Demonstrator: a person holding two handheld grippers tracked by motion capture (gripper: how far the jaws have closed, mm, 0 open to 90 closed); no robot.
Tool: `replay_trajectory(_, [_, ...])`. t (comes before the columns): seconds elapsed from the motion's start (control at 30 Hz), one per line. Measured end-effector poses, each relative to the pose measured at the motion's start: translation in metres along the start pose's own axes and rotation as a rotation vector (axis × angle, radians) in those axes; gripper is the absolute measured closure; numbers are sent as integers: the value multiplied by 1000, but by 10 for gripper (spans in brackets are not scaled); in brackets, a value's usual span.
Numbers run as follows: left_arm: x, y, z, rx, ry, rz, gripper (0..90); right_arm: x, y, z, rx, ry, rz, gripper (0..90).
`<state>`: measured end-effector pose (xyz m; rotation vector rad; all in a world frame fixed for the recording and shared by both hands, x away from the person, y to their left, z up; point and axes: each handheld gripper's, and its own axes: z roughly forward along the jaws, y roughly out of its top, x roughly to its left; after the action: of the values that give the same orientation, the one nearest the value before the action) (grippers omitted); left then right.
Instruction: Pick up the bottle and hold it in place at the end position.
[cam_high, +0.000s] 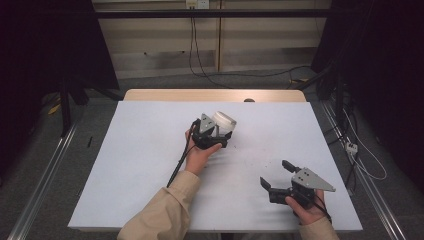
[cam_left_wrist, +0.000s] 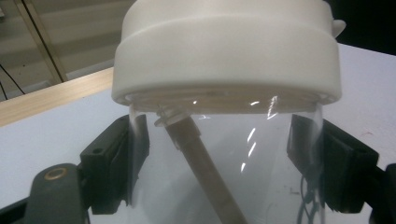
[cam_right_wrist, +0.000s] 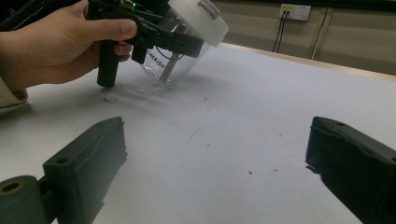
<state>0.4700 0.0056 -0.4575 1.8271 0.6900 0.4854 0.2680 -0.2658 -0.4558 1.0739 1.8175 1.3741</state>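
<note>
Left claw (cam_high: 216, 134) pinches a clear cup (cam_high: 223, 126) mid-frame on the worktop (cam_high: 140, 150); right claw (cam_high: 278, 175) spread, idle at lower right.
Jaws clamp the cup's walls below the white lid (cam_left_wrist: 224, 51), likely to steady it; cup looks tilted, base on the worktop. Brown straw (cam_left_wrist: 205, 168) slants inside; "CHERISH" printed on the wall.

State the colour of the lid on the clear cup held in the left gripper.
White; the lid on the clear cup shows best in the left gripper view.
</note>
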Motion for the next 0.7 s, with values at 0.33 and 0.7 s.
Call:
replay_trajectory(0.33, [0, -1, -9, 6, -6, -3, 187, 1, 0, 1, 3, 1, -2, 45])
replay_trajectory(0.7, [1, -6, -26, 4, -18, -4, 187, 4, 0, 2, 10, 5, -11, 45])
